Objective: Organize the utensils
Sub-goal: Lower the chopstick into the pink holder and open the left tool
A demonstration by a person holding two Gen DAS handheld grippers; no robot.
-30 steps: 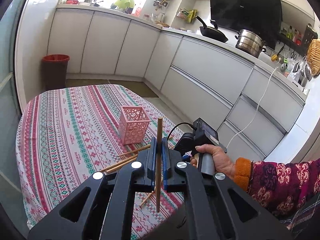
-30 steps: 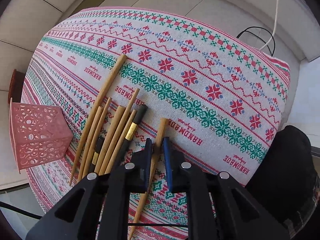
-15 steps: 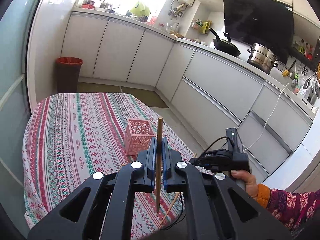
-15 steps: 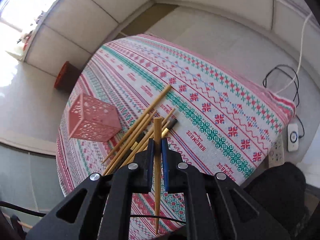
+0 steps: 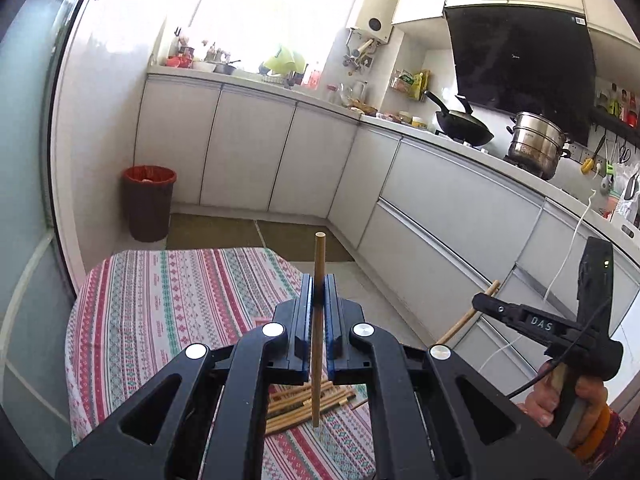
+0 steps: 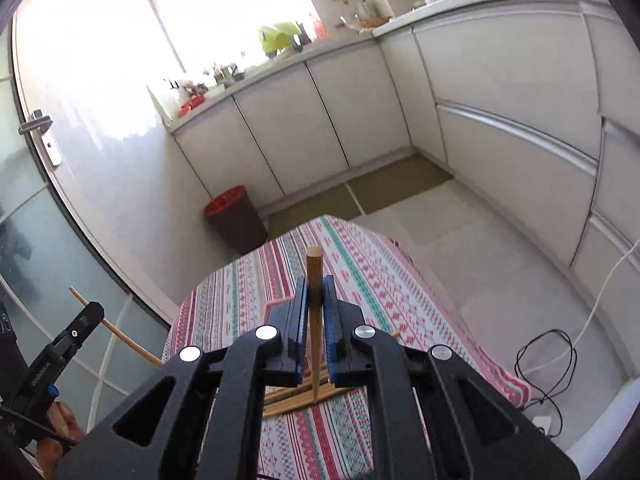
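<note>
Chopsticks (image 5: 308, 398) heaped on table, uncountable, one chopstick (image 5: 319, 320) upright clamped in each claw (image 5: 319, 312).

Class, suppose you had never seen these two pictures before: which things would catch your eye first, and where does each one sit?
First, the left tool, shut on an upright wooden chopstick at the centre of its view, and the right tool clamping a second chopstick the same way. Below both, loose chopsticks lie bundled on the striped patterned tablecloth. Beyond the table, a red-lined bin stands against the white cabinets.
</note>
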